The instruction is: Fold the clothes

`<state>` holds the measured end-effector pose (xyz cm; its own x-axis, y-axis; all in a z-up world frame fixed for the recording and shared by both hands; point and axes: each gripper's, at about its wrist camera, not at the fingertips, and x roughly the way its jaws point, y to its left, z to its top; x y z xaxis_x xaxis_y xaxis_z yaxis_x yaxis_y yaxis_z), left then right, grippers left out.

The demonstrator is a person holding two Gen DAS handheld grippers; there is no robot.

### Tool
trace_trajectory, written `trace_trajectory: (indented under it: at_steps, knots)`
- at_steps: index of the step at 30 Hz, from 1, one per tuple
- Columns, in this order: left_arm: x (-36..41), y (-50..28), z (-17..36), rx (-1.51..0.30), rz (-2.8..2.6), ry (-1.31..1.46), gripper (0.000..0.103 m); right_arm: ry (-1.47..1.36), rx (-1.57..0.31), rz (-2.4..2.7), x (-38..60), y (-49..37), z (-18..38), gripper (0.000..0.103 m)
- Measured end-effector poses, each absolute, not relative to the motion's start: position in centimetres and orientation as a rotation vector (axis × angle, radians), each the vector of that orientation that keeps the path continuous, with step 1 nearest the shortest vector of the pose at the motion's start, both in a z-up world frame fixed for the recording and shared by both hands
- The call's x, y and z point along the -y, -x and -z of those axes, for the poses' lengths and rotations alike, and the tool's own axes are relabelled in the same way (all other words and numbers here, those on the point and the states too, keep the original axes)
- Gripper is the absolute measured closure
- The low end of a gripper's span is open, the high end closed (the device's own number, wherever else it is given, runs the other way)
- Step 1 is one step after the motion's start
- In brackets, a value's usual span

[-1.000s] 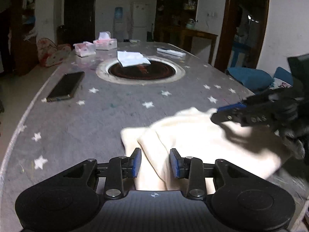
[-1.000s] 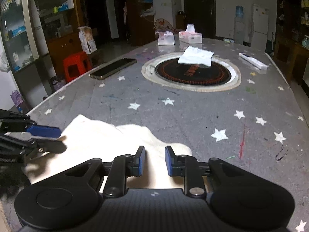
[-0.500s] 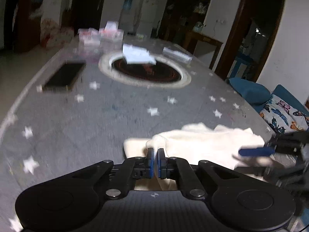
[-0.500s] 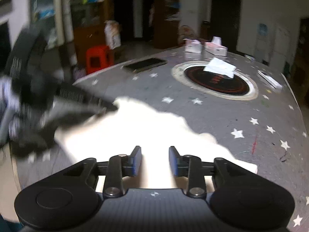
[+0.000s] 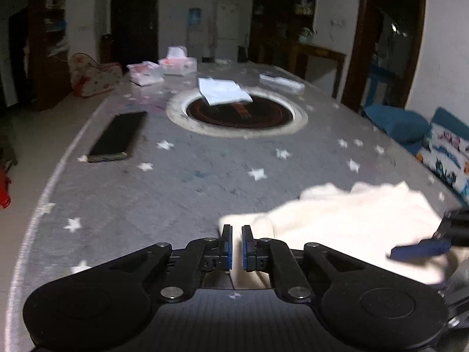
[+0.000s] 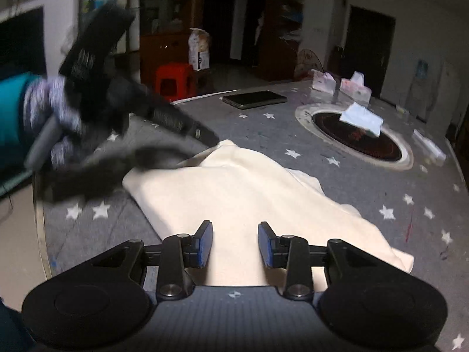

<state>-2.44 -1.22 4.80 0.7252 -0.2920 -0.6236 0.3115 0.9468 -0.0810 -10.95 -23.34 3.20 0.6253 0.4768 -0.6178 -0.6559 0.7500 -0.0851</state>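
Left hand-held gripper now pinching cream garment; right hand-held gripper opening.

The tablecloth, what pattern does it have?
The tablecloth is grey with little white stars, clearest in the right wrist view.

garment cream, plain. counter grey, scattered white stars, red scribble near right edge. round inset black with red marking, pale ring around it. phone black. folded paper white. tissue boxes pink and white. stool red. cushion white, butterfly print; beside it blue cushion. fingers black, blue pads. sleeve teal.
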Motion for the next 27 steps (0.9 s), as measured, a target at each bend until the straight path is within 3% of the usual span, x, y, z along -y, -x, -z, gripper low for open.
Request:
trace_trajectory:
  at_steps: [8,27]
  knots:
    - [3.7,6.4,-4.6,-0.722,0.523,0.059,0.095,0.25,-0.591,-0.659,24.6,12.7,-4.6,0.069]
    - [3.7,7.0,-2.6,-0.752,0.484,0.061,0.094,0.042,-0.698,-0.476,32.5,14.2,-2.9,0.073]
